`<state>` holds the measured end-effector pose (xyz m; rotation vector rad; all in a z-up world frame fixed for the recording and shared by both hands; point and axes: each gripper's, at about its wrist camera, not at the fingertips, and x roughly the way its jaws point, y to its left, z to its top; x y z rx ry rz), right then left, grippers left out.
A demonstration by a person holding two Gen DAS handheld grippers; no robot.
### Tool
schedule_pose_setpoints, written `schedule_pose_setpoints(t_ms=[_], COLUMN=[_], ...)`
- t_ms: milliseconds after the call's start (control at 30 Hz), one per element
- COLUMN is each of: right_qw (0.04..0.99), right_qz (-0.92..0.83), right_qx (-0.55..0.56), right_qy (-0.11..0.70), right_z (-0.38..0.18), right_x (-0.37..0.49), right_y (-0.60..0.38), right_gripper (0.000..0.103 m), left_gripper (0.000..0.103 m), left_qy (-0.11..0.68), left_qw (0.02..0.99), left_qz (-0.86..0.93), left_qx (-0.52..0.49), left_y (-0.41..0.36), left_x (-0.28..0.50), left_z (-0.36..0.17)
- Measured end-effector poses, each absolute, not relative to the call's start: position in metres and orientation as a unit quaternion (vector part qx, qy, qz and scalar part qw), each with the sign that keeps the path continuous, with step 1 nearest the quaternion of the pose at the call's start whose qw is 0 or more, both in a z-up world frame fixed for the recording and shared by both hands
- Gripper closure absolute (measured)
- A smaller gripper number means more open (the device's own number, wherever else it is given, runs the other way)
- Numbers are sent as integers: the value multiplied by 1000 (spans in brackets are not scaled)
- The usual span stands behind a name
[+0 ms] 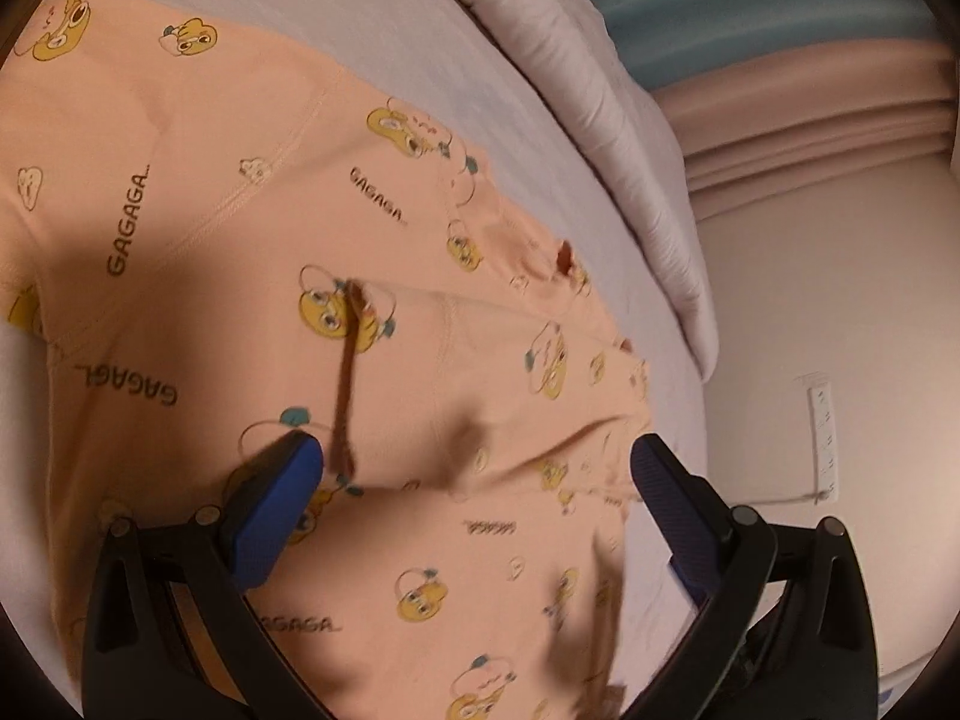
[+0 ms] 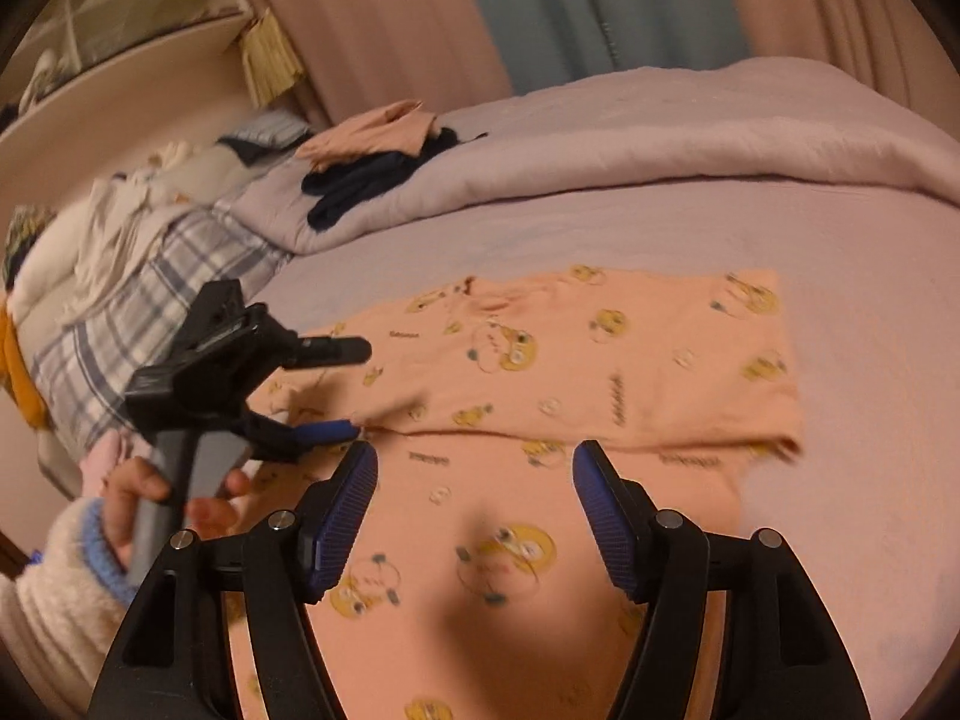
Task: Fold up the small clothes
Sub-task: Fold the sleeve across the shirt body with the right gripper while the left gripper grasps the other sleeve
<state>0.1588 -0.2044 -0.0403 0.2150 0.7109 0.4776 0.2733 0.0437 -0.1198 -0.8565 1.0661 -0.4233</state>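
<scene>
A peach garment (image 2: 588,372) printed with yellow cartoon faces and the word GAGAGA lies spread flat on the lilac bedsheet (image 2: 870,360), one part folded over so a straight edge runs across it. The right gripper (image 2: 474,462) hangs just above the near part of the cloth, its blue-padded jaws wide apart with nothing between them. The left gripper (image 1: 477,456) is also spread wide above the garment, gripping nothing; whether its left pad touches the cloth cannot be told. In the right wrist view the left gripper sits at the garment's left edge, held by a hand (image 2: 150,504) in a fluffy cream sleeve (image 2: 54,594). A rolled quilt (image 2: 660,144) lies behind, with dark and peach clothes (image 2: 372,156) piled on it
</scene>
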Motion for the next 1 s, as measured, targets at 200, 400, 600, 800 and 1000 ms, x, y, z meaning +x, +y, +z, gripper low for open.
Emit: schedule_pose_setpoints(t_ms=[200, 400, 600, 800, 1000], right_qw=[902, 901, 903, 907, 904], right_qz=[218, 219, 208, 182, 171], right_qx=[157, 159, 163, 164, 167], right_qy=[337, 338, 338, 342, 356], right_z=[-57, -62, -64, -64, -68], right_x=[160, 157, 158, 159, 164], right_y=[-227, -230, -232, -244, -241], right_gripper=[35, 35, 35, 35, 35], left_gripper=[5, 49, 92, 93, 92], left_qy=[490, 488, 502, 450, 464], left_qw=[746, 731, 734, 814, 822], left_qz=[-200, -200, -161, -126, -91], left_qx=[-404, -433, -428, -344, -316], left_y=[37, 36, 31, 44, 66], left_x=[279, 278, 283, 265, 266], left_z=[-121, -127, -138, -97, -98])
